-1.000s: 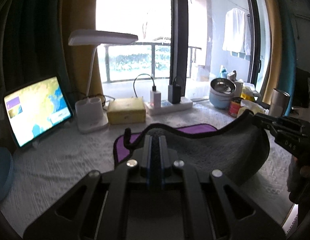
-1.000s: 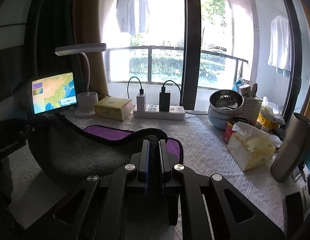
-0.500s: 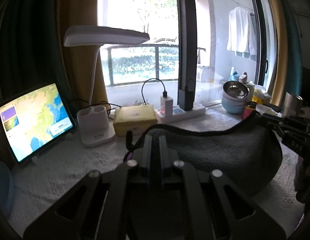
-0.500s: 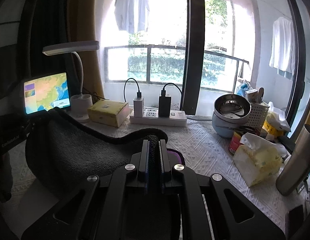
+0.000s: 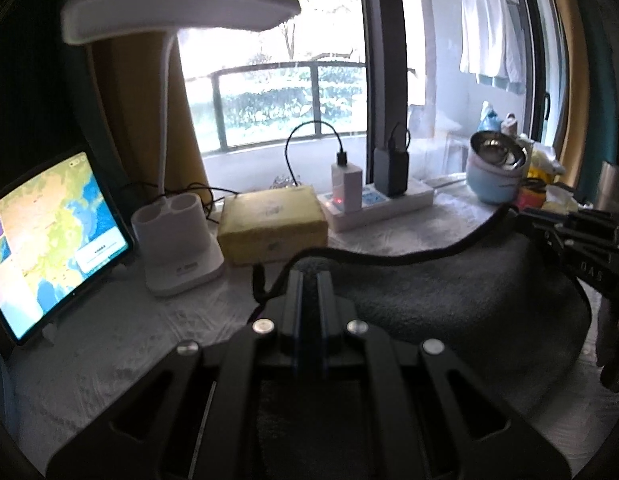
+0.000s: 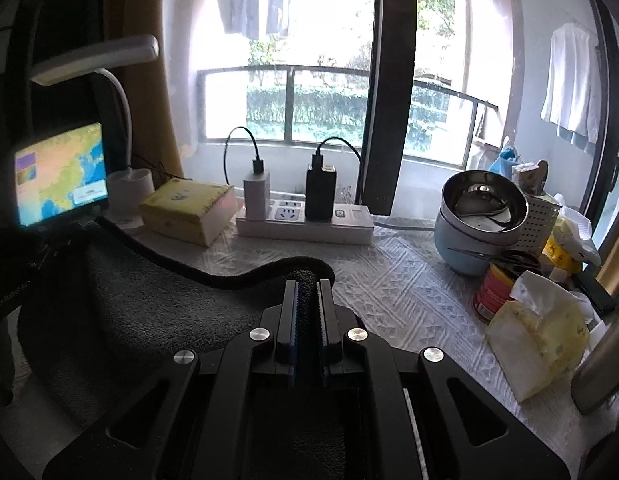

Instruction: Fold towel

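The towel (image 5: 449, 300), dark grey and fluffy, hangs slung between the two claws above the table (image 5: 109, 340), its bound top edge sagging in a curve from one grip to the other. The left gripper (image 5: 308, 280) is clenched on one corner, with a tuft of pile standing up between its narrow fingers; the right gripper (image 6: 307, 286) is pinched tight on the opposite corner in the same way. From the left wrist view the right claw appears at the far right, with the cloth drooping below it. Just behind the towel sits a yellow box (image 5: 273, 224), with a white power strip (image 6: 305, 224) carrying two chargers beside it. To the left stand a white desk lamp (image 5: 177, 240) and a tablet (image 5: 49, 240) showing a map. Off to the right are a steel bowl (image 6: 483, 204) stacked on a pale blue one, a red can (image 6: 491, 292) and a yellow tissue pack (image 6: 537, 344), all on the patterned white tablecloth.
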Motion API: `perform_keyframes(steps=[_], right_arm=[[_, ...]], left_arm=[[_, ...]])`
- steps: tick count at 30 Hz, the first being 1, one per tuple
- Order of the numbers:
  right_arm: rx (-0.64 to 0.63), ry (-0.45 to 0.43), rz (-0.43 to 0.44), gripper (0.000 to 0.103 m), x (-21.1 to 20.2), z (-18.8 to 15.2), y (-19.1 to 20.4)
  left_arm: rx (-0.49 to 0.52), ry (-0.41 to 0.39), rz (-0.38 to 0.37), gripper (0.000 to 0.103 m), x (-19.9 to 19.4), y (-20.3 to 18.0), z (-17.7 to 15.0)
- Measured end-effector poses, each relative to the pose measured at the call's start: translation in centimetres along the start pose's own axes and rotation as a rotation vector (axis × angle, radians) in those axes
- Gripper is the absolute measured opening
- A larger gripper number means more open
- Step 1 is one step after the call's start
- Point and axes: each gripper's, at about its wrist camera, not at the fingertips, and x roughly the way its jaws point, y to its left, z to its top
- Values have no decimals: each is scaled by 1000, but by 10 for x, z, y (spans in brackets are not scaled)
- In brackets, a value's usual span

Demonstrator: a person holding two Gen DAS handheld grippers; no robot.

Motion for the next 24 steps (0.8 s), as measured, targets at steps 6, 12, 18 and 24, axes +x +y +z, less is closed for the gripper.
perform_keyframes(steps=[6,12,18,24], right_arm=[[34,76,-14,9,30,-2,-5],[32,146,-29,10,54,-4,-3],[34,213,-44,10,69,-7,-2],[55,240,-60,32,72,-7,-5]], left_arm=[[7,61,-10,7,24,1,0],[-33,146,-17,9,46,7,-6],[-79,189,-30,9,54,12,-6],[-82,238,-42,14,62,12,-9]])
